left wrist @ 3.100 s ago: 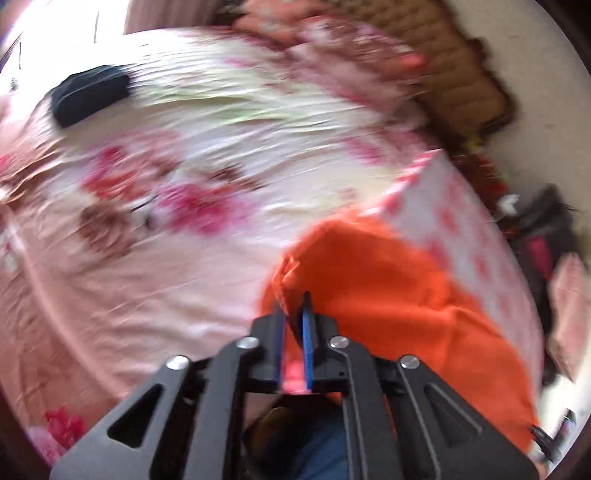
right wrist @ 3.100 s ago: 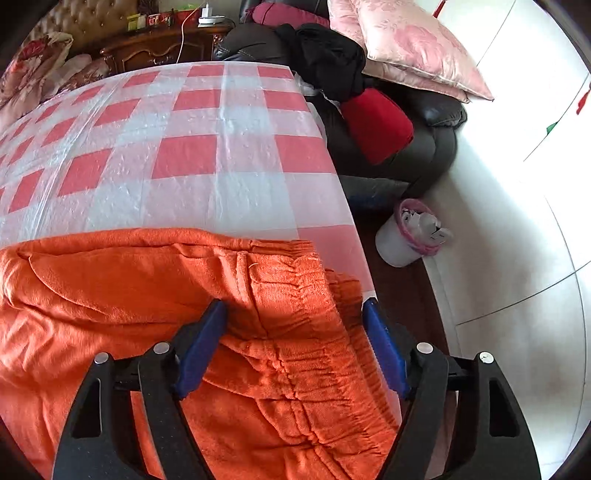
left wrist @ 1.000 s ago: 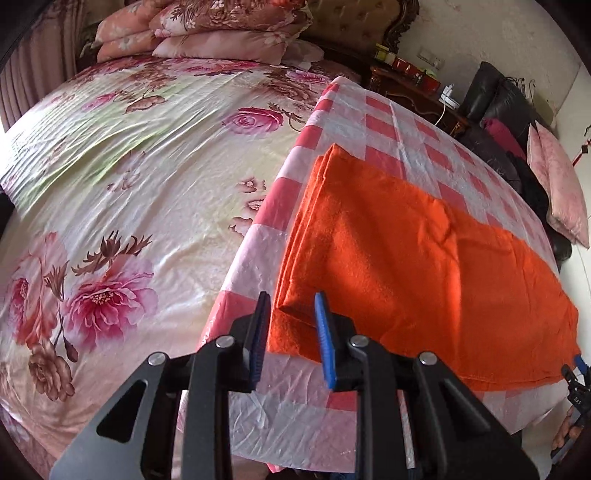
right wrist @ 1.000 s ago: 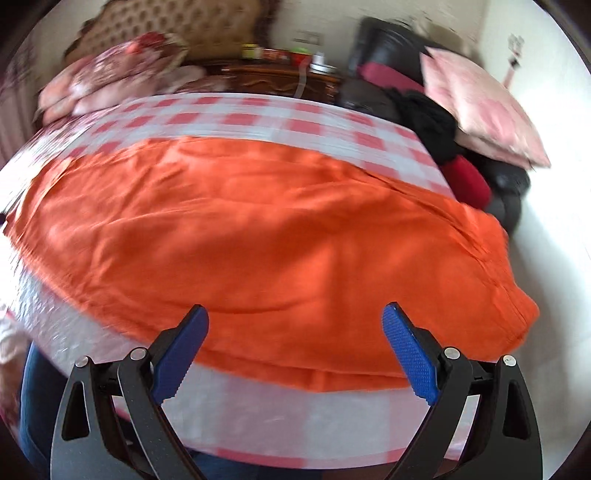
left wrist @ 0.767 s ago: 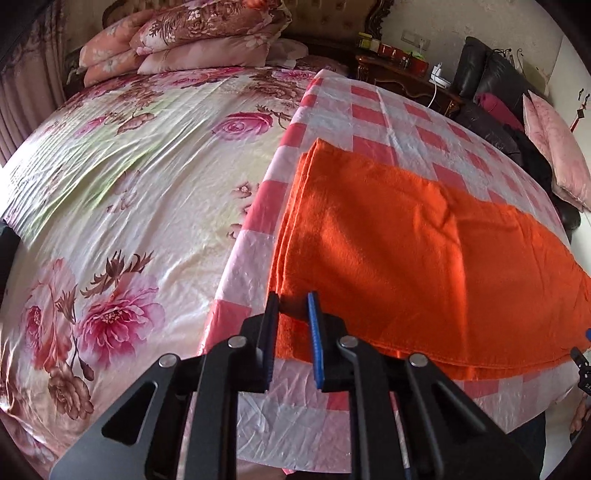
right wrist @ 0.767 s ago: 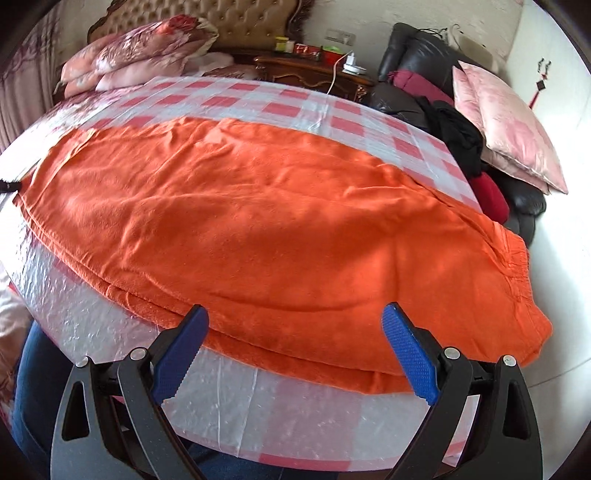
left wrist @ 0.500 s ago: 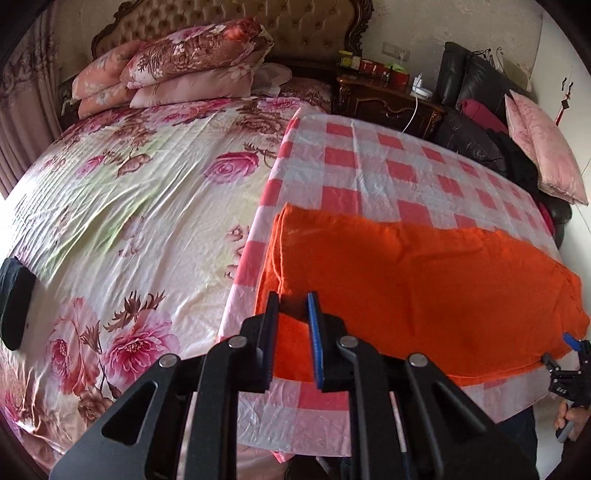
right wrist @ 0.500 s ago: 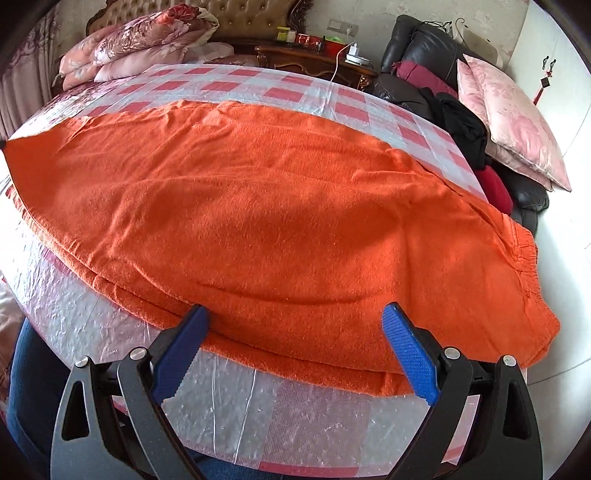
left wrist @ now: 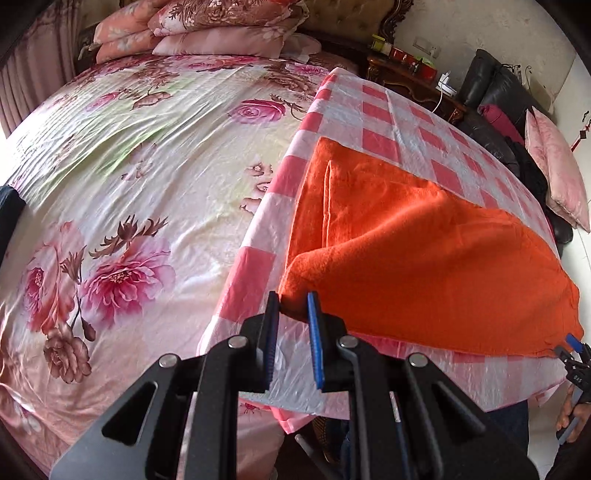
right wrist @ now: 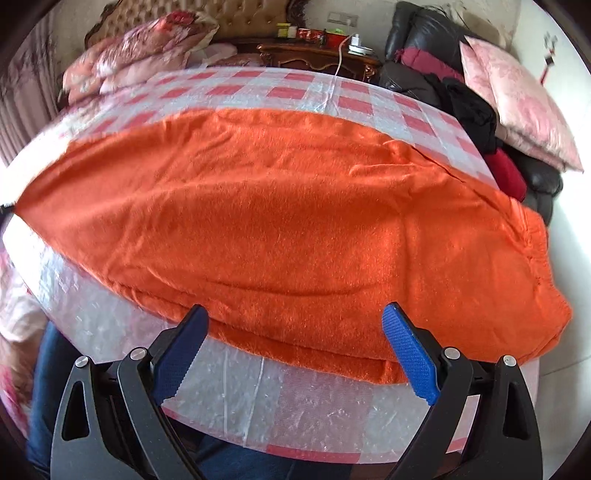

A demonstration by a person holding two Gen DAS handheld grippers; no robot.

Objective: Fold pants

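Observation:
The orange pants (right wrist: 295, 229) lie folded lengthwise across a table with a pink-and-white checked plastic cover (right wrist: 280, 406). Their elastic waistband is at the right end in the right wrist view, the leg hems at the left end. My left gripper (left wrist: 291, 306) is shut on the near corner of the leg end of the pants (left wrist: 406, 258) and lifts it off the cover, so the top layer peels up. My right gripper (right wrist: 295, 321) is wide open, just in front of the pants' near edge, holding nothing.
A bed with a floral sheet (left wrist: 129, 177) fills the left. Pillows (left wrist: 221, 26) are stacked at its head. A wooden nightstand (right wrist: 317, 55) and a black sofa with clothes and a pink cushion (right wrist: 517, 110) stand behind and right of the table.
My left gripper has closed on the leg-end corner and lifted it, pulling it toward me. My right gripper stays open near the front edge.

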